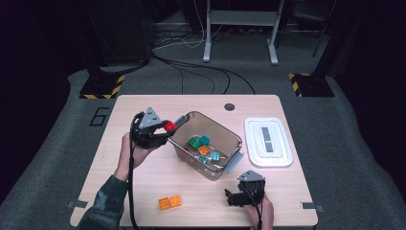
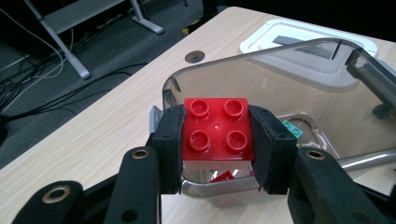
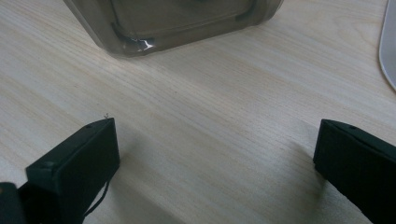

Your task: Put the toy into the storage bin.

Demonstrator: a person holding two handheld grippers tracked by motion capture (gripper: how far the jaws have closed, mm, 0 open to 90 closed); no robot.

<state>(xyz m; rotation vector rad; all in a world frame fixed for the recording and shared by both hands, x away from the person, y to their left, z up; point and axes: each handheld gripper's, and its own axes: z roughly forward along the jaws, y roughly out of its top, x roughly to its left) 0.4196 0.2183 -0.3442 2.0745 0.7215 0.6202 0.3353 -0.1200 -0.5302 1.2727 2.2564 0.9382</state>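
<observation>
Left gripper [image 2: 215, 135] clamped on a red square four-stud plastic building brick [image 2: 217, 129], black pads pressed flat against its two opposite sides, studs facing the camera. Held just above the left rim of the clear smoky plastic storage bin [image 1: 230, 143], at the bin's left corner in the high view, not yet over the open middle. Inside the bin already: green, teal and orange bricks [image 1: 203, 146] lying loose on the bottom. Right gripper [image 3: 217, 158] low over the bare light wooden tabletop [image 3: 210, 107], jaws spread wide, nothing between them, near right of the bin. Pair of orange bricks [image 1: 170, 202] waiting on the near part of the table, well apart from both grippers. White flat lid [image 1: 268, 141] lying to the right of the bin.

Main risk, as judged from here: release too early, with the red brick over the rim rather than the opening, so a bounce off the edge and a tumble onto the table on the left. Second risk: jaws or brick knocking the thin bin wall on the way in, shoving the light bin toward the lid. Smooth brick sides, so a slackened squeeze likely means a slip.
</observation>
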